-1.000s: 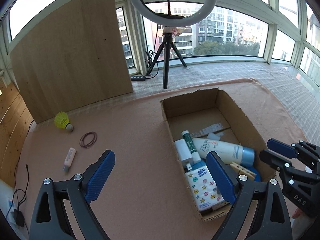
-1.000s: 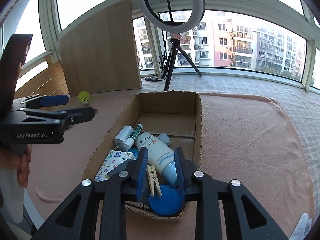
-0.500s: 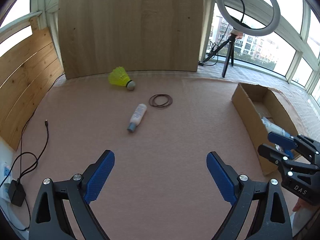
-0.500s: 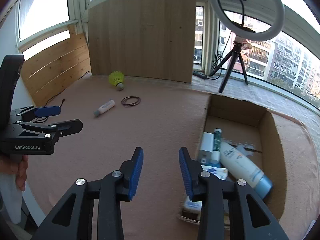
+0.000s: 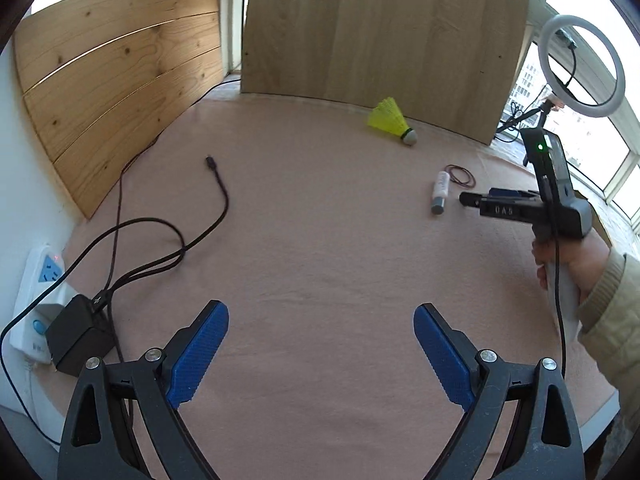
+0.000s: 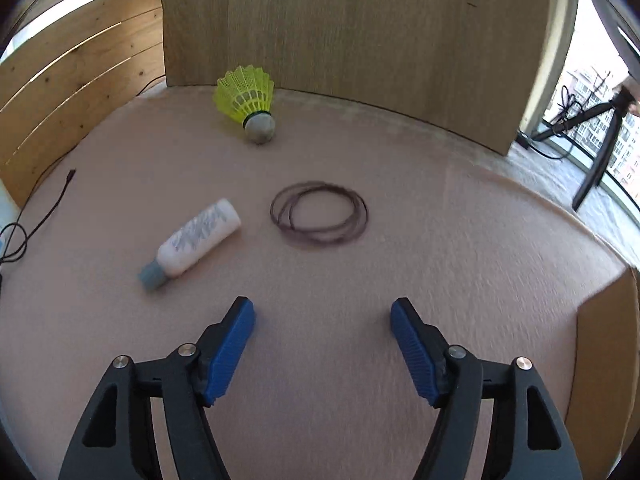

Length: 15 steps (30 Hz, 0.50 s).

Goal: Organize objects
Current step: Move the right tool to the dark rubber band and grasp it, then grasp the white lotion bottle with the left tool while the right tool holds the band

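Both hand-held grippers have swung away from the cardboard box since the earlier frames; the clothespin seen between the right one's blue pads a second ago is no longer there.

Right hand-held gripper: jaws apart and opening, nothing between them, poised above bare pink cloth. Ahead of it lie three loose items. A small white bottle with a grey cap lies on its side, cap toward the camera, ahead and left of the jaws. Just right of the bottle, not touching it, sits a ring of thin dark hair ties. Farther back, near the upright wooden panel, rests a yellow shuttlecock on its side, cork end toward the camera. One corner of the cardboard box shows at the right edge.

Left hand-held gripper: jaws wide apart, empty, over open cloth well short of the items. A black cable trails across the cloth to a black adapter and white power strip at the left. A ring light stands at the window.
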Motion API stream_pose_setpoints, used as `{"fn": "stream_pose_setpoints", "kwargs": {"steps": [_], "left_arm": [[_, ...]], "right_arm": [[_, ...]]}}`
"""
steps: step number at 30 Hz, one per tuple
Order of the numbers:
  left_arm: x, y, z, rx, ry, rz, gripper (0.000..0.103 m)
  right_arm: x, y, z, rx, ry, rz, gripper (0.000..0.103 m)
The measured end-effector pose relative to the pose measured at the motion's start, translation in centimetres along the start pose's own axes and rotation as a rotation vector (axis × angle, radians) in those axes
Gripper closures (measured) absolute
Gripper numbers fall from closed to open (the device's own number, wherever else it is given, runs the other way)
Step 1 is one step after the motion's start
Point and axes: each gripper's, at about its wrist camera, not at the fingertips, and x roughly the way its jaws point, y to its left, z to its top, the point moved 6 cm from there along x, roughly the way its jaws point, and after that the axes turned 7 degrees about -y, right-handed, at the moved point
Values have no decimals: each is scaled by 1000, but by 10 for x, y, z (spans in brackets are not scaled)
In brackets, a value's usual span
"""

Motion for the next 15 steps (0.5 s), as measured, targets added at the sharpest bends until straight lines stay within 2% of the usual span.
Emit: {"fn": "stream_pose_setpoints", "kwargs": {"steps": [4, 6, 8, 11, 15], "left_arm": [[0, 14, -2, -24, 6, 21, 7], [2, 16, -2, -33, 9, 23, 7], [8, 8, -3, -37, 18, 19, 7], [16, -9, -3, -24, 35, -6, 7], [31, -44, 3, 23, 41, -48, 7]], "right_arm": [[23, -4, 27, -1, 4, 7, 36], [25, -5, 32, -3, 6, 11, 49], [21, -4, 31, -7, 7, 16, 83], [12, 0, 22, -35, 5, 29, 95], [-4, -1, 5, -31, 5, 49, 98]]}}
